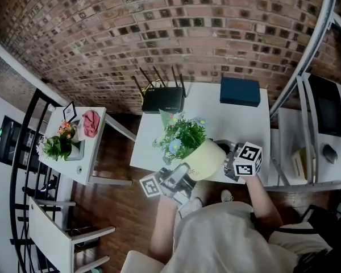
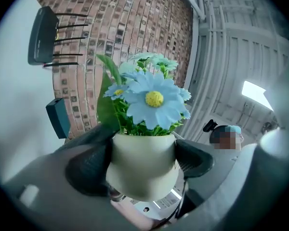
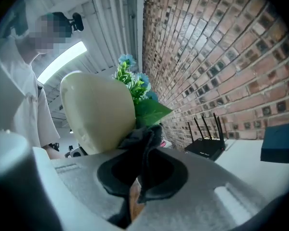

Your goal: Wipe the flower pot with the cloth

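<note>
Left gripper (image 2: 140, 163) clamps the smooth cream tapered flower pot (image 1: 207, 159), tilted, frame centre, over the white table's (image 1: 216, 110) lower edge. Right gripper (image 3: 142, 170) pinches the dark grey cloth (image 3: 144, 143) against its side. Risk: hard rubbing could slide the pot free and drop it.

Grey left hand-held gripper (image 2: 144, 160), black pads (image 2: 86, 170)

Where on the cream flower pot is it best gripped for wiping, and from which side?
Grip the flower pot across its rounded body below the rim, likely from the base end, as the left claw does: opposite walls suit a pinch, flowers are clear, and a flank is open to the cloth.
</note>
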Motion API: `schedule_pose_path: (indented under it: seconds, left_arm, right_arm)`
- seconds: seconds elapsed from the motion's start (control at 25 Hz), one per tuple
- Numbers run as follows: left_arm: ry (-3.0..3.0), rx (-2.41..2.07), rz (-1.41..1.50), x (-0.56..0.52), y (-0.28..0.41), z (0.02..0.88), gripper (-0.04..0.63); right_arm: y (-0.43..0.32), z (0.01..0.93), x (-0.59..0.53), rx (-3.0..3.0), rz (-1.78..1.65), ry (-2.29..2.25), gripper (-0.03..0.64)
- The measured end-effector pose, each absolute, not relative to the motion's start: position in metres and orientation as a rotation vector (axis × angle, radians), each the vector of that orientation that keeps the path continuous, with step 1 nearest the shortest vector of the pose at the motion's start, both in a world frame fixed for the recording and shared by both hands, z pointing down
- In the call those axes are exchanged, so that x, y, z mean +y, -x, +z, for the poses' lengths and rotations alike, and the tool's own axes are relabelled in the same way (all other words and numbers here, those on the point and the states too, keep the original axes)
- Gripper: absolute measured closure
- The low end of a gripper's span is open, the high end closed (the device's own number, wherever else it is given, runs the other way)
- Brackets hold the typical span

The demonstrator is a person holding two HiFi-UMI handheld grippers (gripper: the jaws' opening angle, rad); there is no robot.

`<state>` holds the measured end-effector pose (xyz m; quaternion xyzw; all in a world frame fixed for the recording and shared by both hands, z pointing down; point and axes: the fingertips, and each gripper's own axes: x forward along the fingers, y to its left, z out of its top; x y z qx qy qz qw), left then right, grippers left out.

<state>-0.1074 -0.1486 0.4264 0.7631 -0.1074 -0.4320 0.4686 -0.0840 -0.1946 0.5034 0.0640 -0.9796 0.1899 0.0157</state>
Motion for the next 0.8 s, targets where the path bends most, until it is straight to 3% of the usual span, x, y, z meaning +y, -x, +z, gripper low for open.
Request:
schedule_pose_path:
  seconds: [0.8]
  left_arm:
    - [-1.736, -0.444, -1.262, -0.183, 0.117, 0.409, 0.143]
  right_arm:
    - [0.088, 0.490, -0.160, -3.033, 0.389, -0.247, 0.615]
